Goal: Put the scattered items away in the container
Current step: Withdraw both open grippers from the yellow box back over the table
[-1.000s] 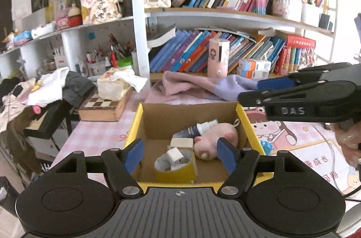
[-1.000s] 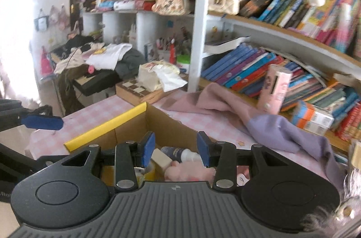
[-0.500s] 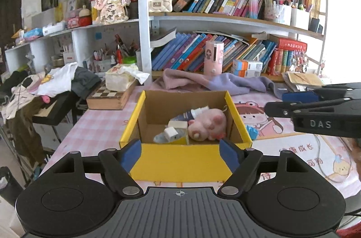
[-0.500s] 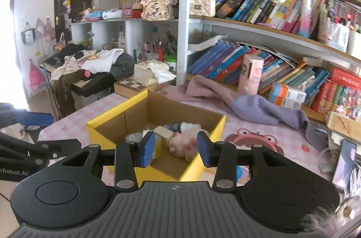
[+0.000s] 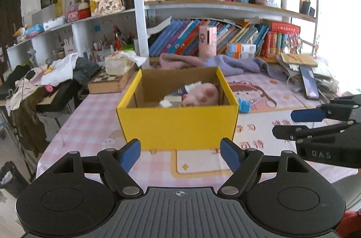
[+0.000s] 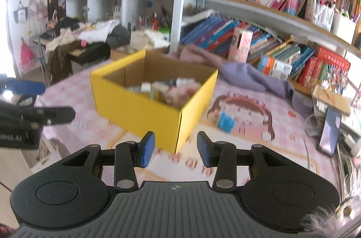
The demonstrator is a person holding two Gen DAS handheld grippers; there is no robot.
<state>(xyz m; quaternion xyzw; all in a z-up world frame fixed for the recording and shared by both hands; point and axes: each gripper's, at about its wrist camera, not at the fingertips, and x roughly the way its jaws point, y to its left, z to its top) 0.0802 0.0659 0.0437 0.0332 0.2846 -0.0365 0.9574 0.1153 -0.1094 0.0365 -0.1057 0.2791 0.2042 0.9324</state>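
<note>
A yellow cardboard box (image 5: 178, 123) stands on the pink checked table; it also shows in the right wrist view (image 6: 137, 107). Inside lie a pink plush toy (image 5: 203, 96), a small bottle and some small white blocks. A small blue item (image 5: 244, 105) lies on the table just right of the box, also in the right wrist view (image 6: 226, 122). My left gripper (image 5: 180, 153) is open and empty, in front of the box. My right gripper (image 6: 176, 149) is open and empty, near the box's front right corner, and it shows at the right of the left wrist view (image 5: 300, 123).
A purple cloth (image 5: 225, 64) lies behind the box before the bookshelf (image 5: 225, 8). A phone (image 5: 309, 84) and papers lie at the far right. A chessboard box with tissues (image 5: 112, 80) sits at the left. The table's left edge (image 5: 52, 143) drops to clutter.
Both grippers have drawn back and away from the box; earlier they were over its opening, now the whole box stands in front of them. Both stay open and empty.
</note>
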